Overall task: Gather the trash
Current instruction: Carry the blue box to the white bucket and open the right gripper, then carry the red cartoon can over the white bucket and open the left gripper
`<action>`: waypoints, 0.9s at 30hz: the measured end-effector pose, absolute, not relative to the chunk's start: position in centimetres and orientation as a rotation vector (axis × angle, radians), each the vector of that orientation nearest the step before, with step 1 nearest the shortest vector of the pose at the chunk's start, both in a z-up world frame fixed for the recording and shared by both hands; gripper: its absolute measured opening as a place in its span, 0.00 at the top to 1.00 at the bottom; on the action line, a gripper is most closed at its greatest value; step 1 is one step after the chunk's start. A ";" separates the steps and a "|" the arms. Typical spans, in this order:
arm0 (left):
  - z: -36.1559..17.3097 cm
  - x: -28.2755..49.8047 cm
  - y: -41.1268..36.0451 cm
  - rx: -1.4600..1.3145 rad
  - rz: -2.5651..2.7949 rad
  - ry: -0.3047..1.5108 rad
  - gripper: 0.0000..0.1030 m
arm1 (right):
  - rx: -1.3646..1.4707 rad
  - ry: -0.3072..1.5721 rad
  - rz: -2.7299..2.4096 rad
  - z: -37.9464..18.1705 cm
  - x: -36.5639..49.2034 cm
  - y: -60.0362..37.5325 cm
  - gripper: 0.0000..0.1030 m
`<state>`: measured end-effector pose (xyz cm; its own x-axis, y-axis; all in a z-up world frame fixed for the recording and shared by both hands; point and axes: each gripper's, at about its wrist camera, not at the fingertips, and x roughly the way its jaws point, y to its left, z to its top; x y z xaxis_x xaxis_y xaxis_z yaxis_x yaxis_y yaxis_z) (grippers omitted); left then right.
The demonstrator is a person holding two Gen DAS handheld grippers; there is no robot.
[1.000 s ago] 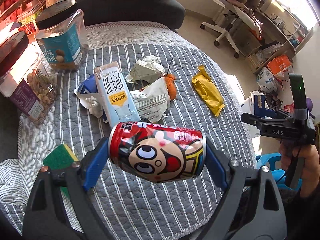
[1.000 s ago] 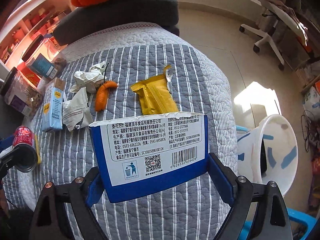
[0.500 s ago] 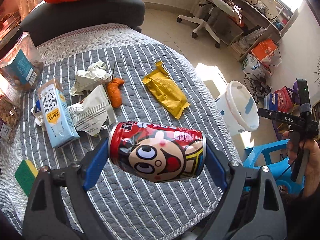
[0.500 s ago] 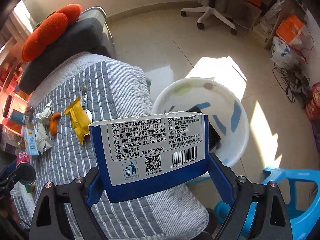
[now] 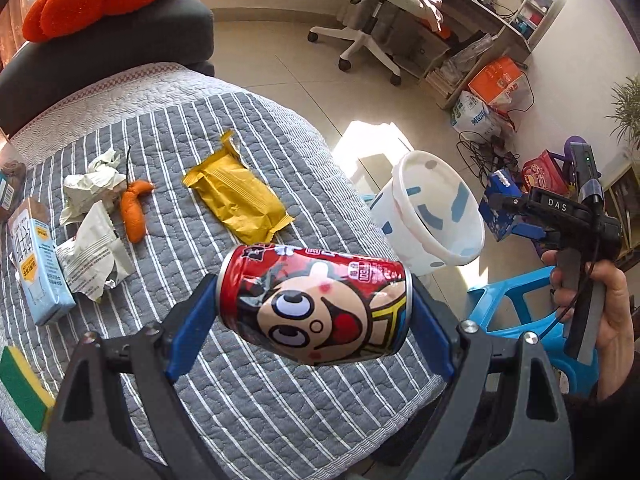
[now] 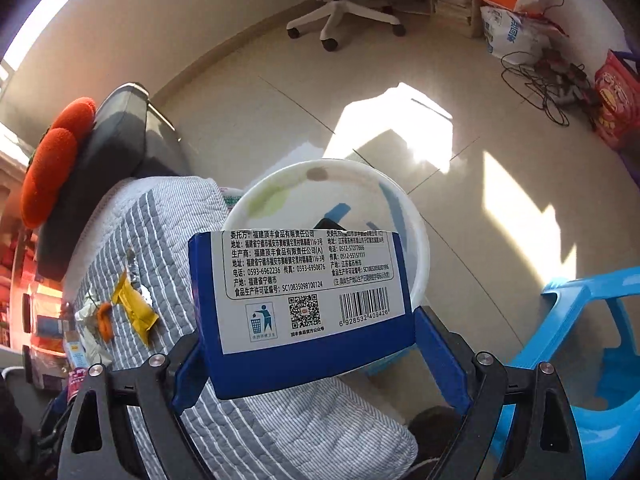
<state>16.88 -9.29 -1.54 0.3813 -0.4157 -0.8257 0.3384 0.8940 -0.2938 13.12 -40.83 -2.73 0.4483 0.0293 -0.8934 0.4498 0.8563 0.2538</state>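
Observation:
My left gripper (image 5: 314, 306) is shut on a red drink can (image 5: 316, 304) with a cartoon face, held sideways above the striped table's right edge. My right gripper (image 6: 306, 338) is shut on a blue and white snack packet (image 6: 300, 300) and holds it over the white trash bin (image 6: 404, 204). The bin (image 5: 434, 212) stands on the floor right of the table, and the right gripper (image 5: 504, 212) hangs beside its rim. On the table lie a yellow wrapper (image 5: 236, 196), an orange peel (image 5: 134, 210), crumpled white wrappers (image 5: 94, 248) and a light blue milk carton (image 5: 36, 264).
The table has a grey striped quilted cover (image 5: 280, 392). A green and yellow sponge (image 5: 20, 384) lies at its near left. A blue plastic stool (image 6: 580, 360) stands by the bin. A dark armchair (image 5: 120, 40) with an orange cushion and an office chair (image 5: 372, 24) stand farther back.
Both grippers have swung right toward the bin. The right gripper now holds the packet above the bin's opening; the can is closer to the table's right edge.

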 end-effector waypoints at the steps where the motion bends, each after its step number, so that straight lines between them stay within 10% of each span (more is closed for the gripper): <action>1: -1.5 16.9 -9.7 -0.076 -0.486 1.074 0.14 | 0.511 1.076 -0.279 -2.6 13.1 -41.0 0.09; 27: -2.0 20.0 -26.1 0.143 -0.651 1.035 0.14 | 0.397 1.088 -0.438 -0.4 5.6 -47.0 0.09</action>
<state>20.02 -26.14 -1.95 0.3421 -0.4337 -0.8336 0.5639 0.8044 -0.1871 5.58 -47.04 -0.40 0.3956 -0.1448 -0.9069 0.5240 0.8466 0.0934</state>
